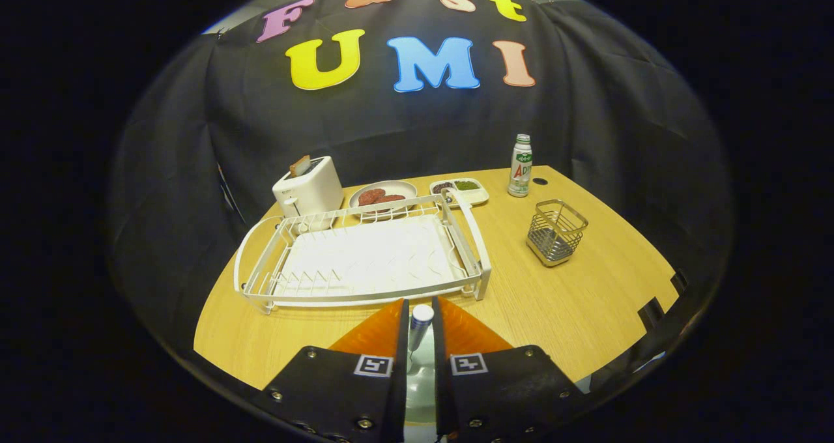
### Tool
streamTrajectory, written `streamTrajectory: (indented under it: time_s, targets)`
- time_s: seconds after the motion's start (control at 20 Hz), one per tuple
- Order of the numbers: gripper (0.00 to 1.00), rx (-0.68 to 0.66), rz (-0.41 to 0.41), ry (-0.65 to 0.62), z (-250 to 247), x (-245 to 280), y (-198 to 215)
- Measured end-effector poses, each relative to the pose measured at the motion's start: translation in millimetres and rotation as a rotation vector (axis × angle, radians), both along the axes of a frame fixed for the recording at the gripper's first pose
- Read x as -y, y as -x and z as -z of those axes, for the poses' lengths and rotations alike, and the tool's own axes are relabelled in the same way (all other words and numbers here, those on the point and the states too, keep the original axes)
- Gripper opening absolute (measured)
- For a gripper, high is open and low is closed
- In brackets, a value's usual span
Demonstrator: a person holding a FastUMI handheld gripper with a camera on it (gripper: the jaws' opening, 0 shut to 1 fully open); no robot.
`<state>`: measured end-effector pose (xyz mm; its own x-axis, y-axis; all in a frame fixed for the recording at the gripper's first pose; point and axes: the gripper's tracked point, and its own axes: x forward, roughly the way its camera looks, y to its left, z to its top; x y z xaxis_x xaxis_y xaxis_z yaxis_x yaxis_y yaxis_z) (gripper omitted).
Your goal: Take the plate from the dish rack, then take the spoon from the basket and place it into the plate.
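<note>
The hand-held gripper (420, 339) is at the bottom centre of the frame, pointing forward over the near edge of the bench (586, 300), with its two orange fingers (378, 335) nearly closed. Between them stands the handle of a spoon (419, 322), its rounded end up; both fingers press on it, so the gripper holds the spoon. Below the fingers a pale, rounded surface shows in the narrow gap; it looks like the plate (420, 378), but I cannot tell for sure. Just ahead of the fingers, in the middle of the frame, lies the white rack (365, 254), which has no dishes in it. The wire basket (556, 231) stands to the right of the rack, well apart from the gripper. Beyond the rack are a toaster (307, 192), a dish with food (383, 195), a small tray (459, 189) and a bottle (520, 166).
</note>
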<state>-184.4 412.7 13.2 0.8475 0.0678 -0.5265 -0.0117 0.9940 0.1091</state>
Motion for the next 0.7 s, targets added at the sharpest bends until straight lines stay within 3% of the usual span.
streamTrajectory:
  time_s: [0.05, 0.15, 0.35, 0.7]
  targets:
    - [0.28, 0.002, 0.020, 0.011, -3.0, 6.9, -0.3]
    - [0.33, 0.008, 0.042, 0.001, -6.0, 14.5, -4.7]
    - [0.33, 0.017, 0.075, -0.009, -11.6, 26.8, -11.9]
    - [0.33, 0.098, 0.055, 0.046, -48.8, 33.7, -26.0]
